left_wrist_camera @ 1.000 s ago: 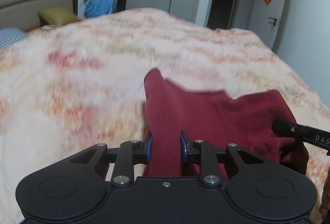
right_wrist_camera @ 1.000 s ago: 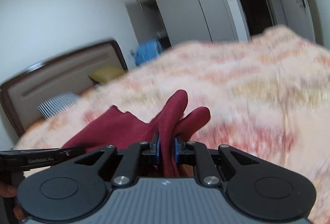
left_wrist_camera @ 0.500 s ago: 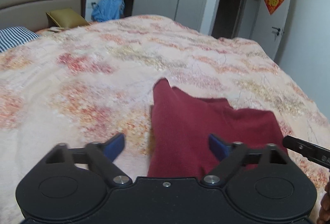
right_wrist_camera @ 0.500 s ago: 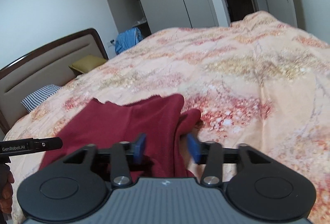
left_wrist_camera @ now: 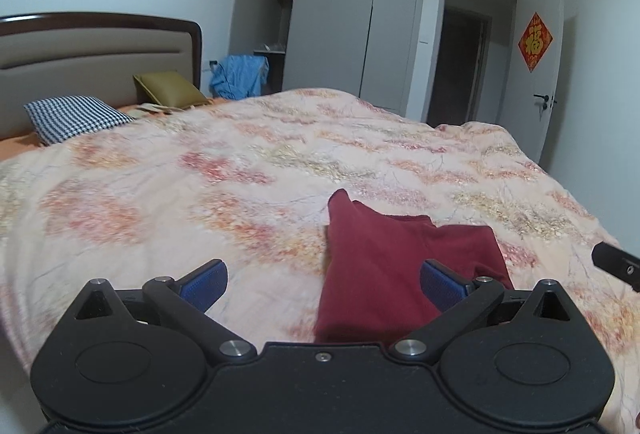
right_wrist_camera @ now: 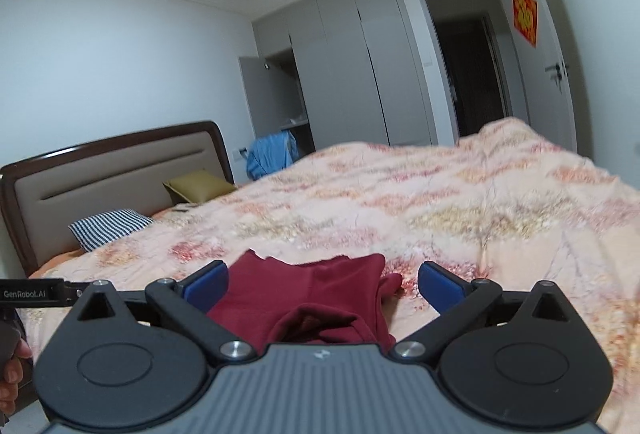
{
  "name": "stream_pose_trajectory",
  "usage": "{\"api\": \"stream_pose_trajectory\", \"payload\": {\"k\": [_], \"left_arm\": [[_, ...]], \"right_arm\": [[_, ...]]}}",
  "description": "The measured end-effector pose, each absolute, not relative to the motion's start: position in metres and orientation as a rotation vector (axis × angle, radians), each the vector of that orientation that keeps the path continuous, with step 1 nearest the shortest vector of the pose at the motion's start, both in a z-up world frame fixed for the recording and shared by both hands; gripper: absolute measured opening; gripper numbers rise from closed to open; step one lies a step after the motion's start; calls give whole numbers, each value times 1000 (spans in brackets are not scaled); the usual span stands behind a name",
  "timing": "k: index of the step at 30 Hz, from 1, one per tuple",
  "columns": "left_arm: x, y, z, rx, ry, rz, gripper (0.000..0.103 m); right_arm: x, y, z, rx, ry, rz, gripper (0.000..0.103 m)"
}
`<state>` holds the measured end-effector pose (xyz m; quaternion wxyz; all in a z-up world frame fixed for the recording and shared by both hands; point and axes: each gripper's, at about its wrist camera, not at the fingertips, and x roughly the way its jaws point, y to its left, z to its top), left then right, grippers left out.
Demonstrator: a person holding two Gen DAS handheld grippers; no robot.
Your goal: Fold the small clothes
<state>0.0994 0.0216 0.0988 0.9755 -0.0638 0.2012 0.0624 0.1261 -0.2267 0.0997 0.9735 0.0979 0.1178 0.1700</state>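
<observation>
A dark red garment [left_wrist_camera: 384, 266] lies folded on the floral bedspread [left_wrist_camera: 240, 186], near the bed's front edge. My left gripper [left_wrist_camera: 323, 284] is wide open and empty, raised just above and behind the garment's left part. In the right wrist view the garment [right_wrist_camera: 320, 298] lies below my right gripper [right_wrist_camera: 322, 282], which is also wide open and empty. A rumpled fold of the cloth sits close to the right gripper's body. The tip of the other gripper shows at each view's edge.
The headboard [left_wrist_camera: 100, 50], a checked pillow [left_wrist_camera: 76, 118] and an olive cushion [left_wrist_camera: 168, 88] are at the bed's far left. A blue cloth [left_wrist_camera: 240, 74] hangs by the grey wardrobe [left_wrist_camera: 352, 22]. A dark doorway [left_wrist_camera: 460, 66] is at the far right.
Both grippers were shut on the red garment one second ago. They opened, let it drop onto the bed, and have drawn back and up.
</observation>
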Motion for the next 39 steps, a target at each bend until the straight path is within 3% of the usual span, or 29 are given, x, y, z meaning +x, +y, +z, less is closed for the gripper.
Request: {"api": "stream_pose_trajectory", "payload": {"k": [17,39], "left_arm": [[9,13,64,-136,418,140,102],[6,24,45,-184,469,152,102]], "right_arm": [[11,-223,72,120,262,324,103],[12,-217,54,122,346,307,103]]}}
